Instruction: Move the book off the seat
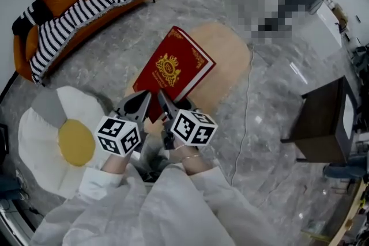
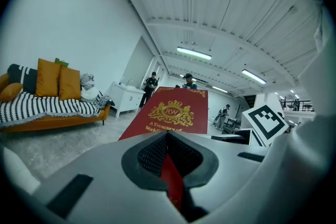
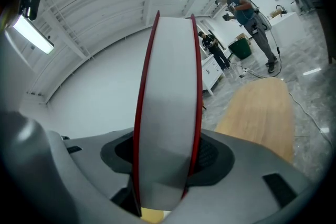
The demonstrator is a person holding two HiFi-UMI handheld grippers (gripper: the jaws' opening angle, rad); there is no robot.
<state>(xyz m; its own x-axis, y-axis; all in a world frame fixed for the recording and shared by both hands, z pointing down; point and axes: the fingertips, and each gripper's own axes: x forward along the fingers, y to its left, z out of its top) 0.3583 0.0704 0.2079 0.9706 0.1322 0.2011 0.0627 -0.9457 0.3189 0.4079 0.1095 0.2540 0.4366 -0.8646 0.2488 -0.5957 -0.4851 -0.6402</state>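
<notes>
- Head view: I hold the red book (image 1: pixel 173 69) in the air with both grippers, tilted over the wooden seat (image 1: pixel 230 52). By my reading the lift is done and the carry is in hand. Next I need to swing it clear of the seat and lower it somewhere else.
- Left gripper view: the left gripper (image 2: pixel 169 162) is nearly closed, pinching a thin red edge of the book, probably its cover.
- Right gripper view: the right gripper (image 3: pixel 164 160) stands fairly wide, clamped across the book's full thickness, with the seat beyond.
</notes>
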